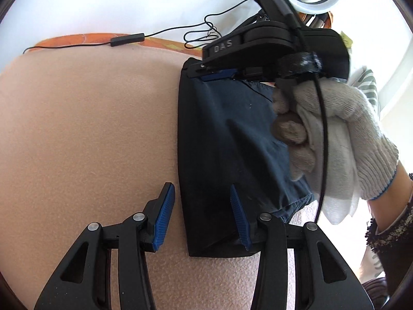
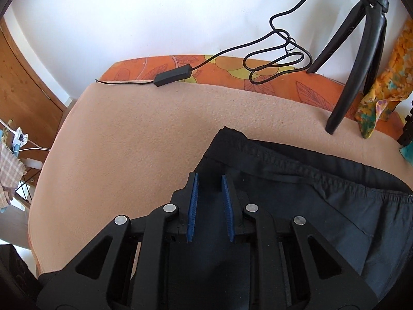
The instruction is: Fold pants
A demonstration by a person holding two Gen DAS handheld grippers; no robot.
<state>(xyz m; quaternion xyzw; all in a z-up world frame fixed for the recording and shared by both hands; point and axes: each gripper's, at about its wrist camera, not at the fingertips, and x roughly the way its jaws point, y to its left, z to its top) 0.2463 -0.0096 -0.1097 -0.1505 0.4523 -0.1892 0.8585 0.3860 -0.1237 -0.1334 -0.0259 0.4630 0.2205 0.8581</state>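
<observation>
Left gripper (image 1: 204,214) straddling folded navy pants' (image 1: 232,139) near edge, jaws wide, gripping nothing. Right gripper (image 2: 209,206) at twelve o'clock, jaws narrow, empty over waistband corner. Mid-fold; next, likely pinching both corners.

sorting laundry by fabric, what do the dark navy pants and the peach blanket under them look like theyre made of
Dark navy pants: thin woven cloth, matte, probably cotton or a blend; it creases sharply and shows stitched seams.
Peach blanket: soft fleece-like pile, matte; its surface looks nubbly and pebbled. The exact fibre cannot be told.
</observation>
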